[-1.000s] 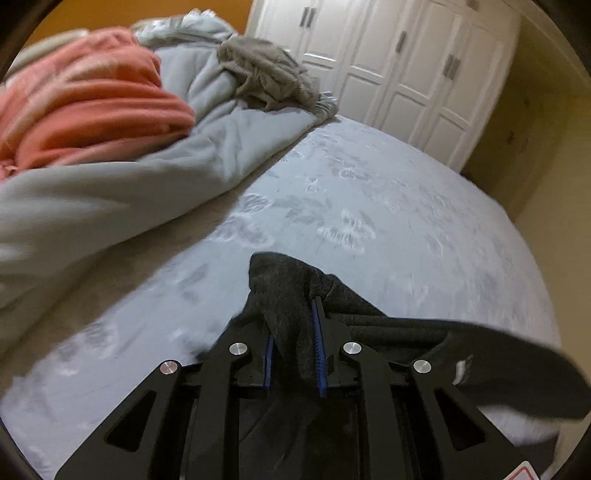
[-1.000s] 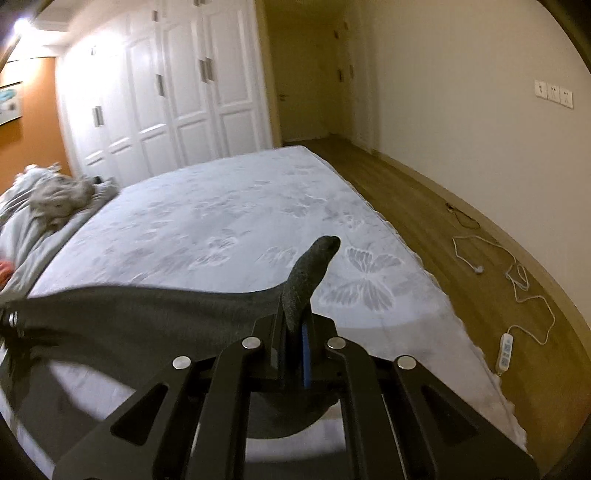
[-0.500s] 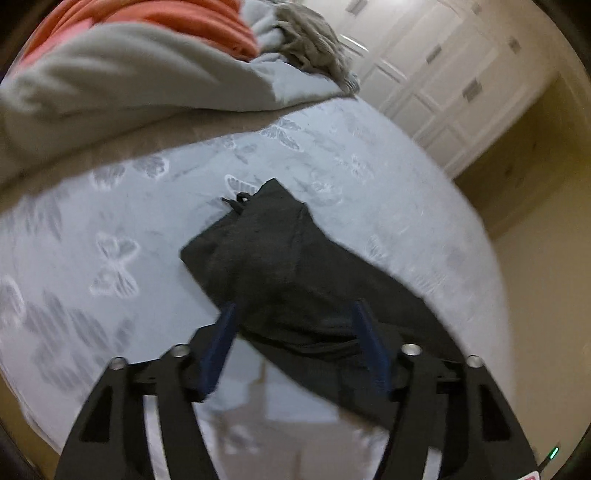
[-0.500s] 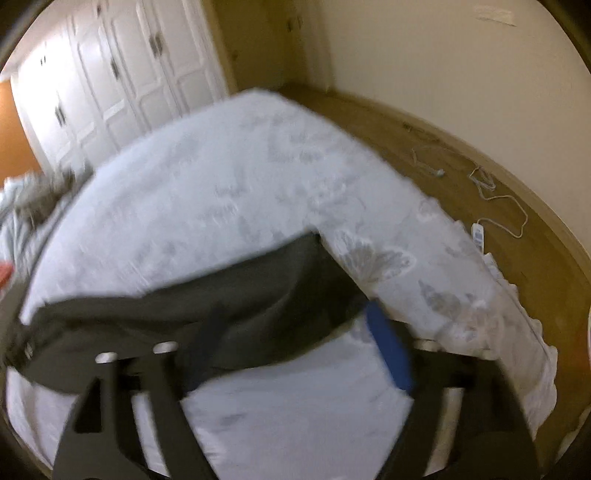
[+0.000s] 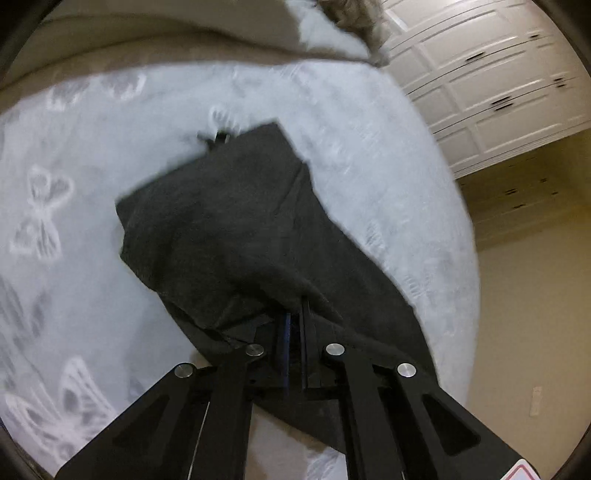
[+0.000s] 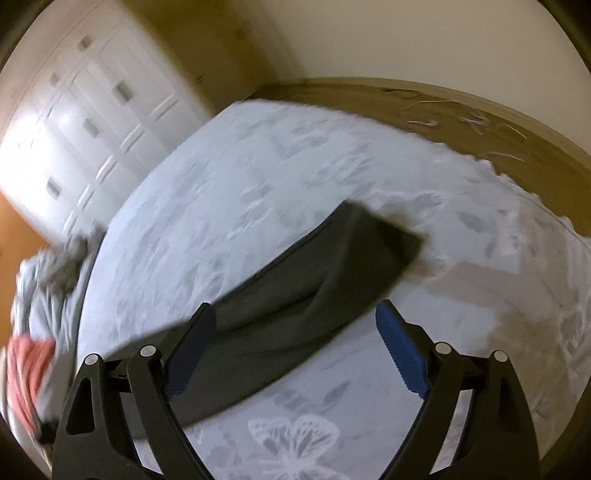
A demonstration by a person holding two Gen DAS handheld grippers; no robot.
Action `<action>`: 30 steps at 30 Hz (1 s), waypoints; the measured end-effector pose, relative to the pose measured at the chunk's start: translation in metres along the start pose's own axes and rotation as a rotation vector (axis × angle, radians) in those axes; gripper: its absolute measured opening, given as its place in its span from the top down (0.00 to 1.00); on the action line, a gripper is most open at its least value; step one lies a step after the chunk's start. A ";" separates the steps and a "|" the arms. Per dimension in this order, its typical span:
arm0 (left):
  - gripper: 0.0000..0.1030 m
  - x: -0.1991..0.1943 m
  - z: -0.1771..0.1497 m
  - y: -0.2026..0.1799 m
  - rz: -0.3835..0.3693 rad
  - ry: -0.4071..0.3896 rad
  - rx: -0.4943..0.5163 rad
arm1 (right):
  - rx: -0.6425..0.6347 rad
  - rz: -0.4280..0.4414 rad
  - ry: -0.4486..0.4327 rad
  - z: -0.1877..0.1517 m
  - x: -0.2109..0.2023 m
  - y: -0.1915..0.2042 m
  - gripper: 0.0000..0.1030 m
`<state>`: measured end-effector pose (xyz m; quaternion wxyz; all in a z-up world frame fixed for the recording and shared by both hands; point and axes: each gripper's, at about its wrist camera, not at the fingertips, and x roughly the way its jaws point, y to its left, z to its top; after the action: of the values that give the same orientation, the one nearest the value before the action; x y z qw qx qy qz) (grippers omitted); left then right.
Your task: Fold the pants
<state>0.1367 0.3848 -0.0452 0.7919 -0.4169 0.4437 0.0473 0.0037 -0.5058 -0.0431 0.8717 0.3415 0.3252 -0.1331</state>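
Dark grey pants [image 5: 229,229] lie spread on the pale butterfly-patterned bed sheet [image 5: 74,155]. In the left wrist view my left gripper [image 5: 293,317] is shut on the near edge of the pants, with cloth bunched over its blue pads. In the right wrist view the leg end of the pants [image 6: 332,266] lies flat on the sheet. My right gripper [image 6: 291,328] is open and empty just above that cloth; its blue pad [image 6: 402,354] stands wide of the other. Both views are motion-blurred.
A rumpled grey duvet with a brownish garment [image 5: 354,14] lies at the far side of the bed. A pink blanket [image 6: 29,373] sits at the left. White wardrobe doors [image 5: 491,74] stand beyond. Wood floor with a white cable [image 6: 472,122] runs along the bed's right edge.
Both grippers let go of the pants, which dropped flat on the sheet. My left gripper then shut again on the near edge. My right gripper stays open and both cameras tilted down.
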 end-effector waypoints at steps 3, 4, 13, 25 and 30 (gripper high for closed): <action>0.99 0.000 0.002 -0.003 0.029 -0.005 0.070 | -0.007 -0.013 0.034 0.003 0.015 0.000 0.19; 0.99 0.000 0.001 -0.001 0.036 0.000 0.080 | -0.024 -0.038 0.051 0.003 0.023 0.002 0.19; 0.98 0.007 -0.001 0.009 0.046 0.016 0.083 | -0.157 -0.256 0.123 0.010 0.093 -0.002 0.90; 0.98 -0.016 0.000 0.014 0.102 -0.057 0.149 | -0.145 -0.166 0.063 0.026 0.071 -0.021 0.96; 0.98 -0.016 -0.006 0.014 0.120 -0.049 0.172 | -0.082 -0.193 0.088 0.028 0.063 -0.027 0.51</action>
<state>0.1172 0.3940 -0.0436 0.8310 -0.3187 0.4510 0.0666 0.0521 -0.5453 -0.0828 0.8530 0.2780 0.3999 -0.1877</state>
